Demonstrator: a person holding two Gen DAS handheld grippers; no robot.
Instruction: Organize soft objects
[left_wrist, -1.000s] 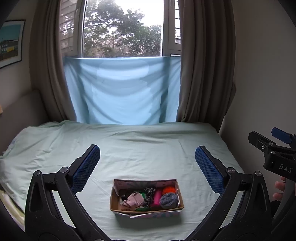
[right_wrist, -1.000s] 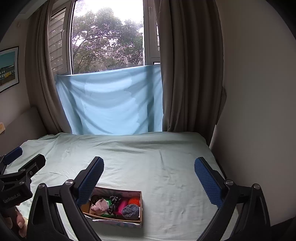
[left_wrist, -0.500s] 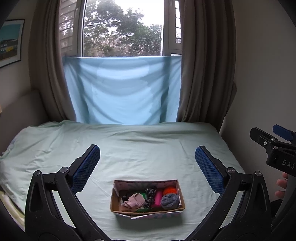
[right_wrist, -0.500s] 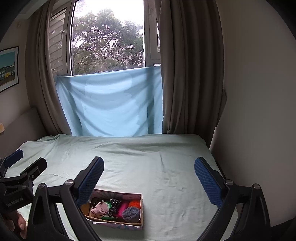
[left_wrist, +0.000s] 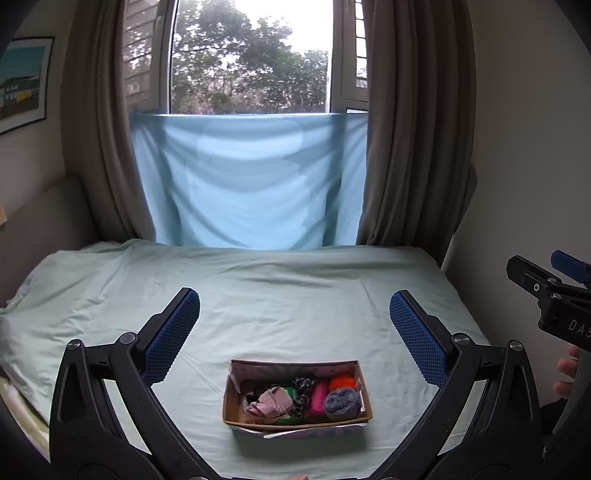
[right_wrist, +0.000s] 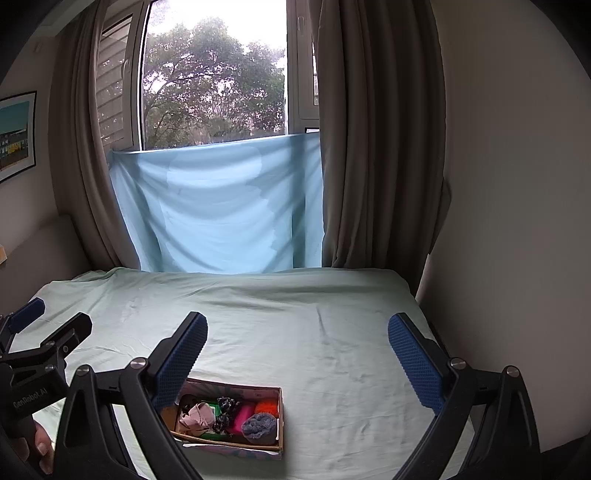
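- Filling the room, a bed (left_wrist: 295, 306) in a pale green sheet lies bare up to the blue cloth (left_wrist: 247, 181) at its far edge.
- Cardboard box (left_wrist: 295, 419) of soft objects (left_wrist: 341, 402) sits near the bed's front edge.
- Left gripper (left_wrist: 294, 334) and right gripper (right_wrist: 297, 347) hover above, jaws spread wide, holding nothing.

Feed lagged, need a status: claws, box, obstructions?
Left claw open, empty. Right claw open, empty. Cardboard box of soft items on bed sheet, untouched. Nothing blocking.

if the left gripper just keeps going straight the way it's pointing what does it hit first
Probably the bed sheet beyond the box; the left gripper is open and aims above the box, though depth is unclear.
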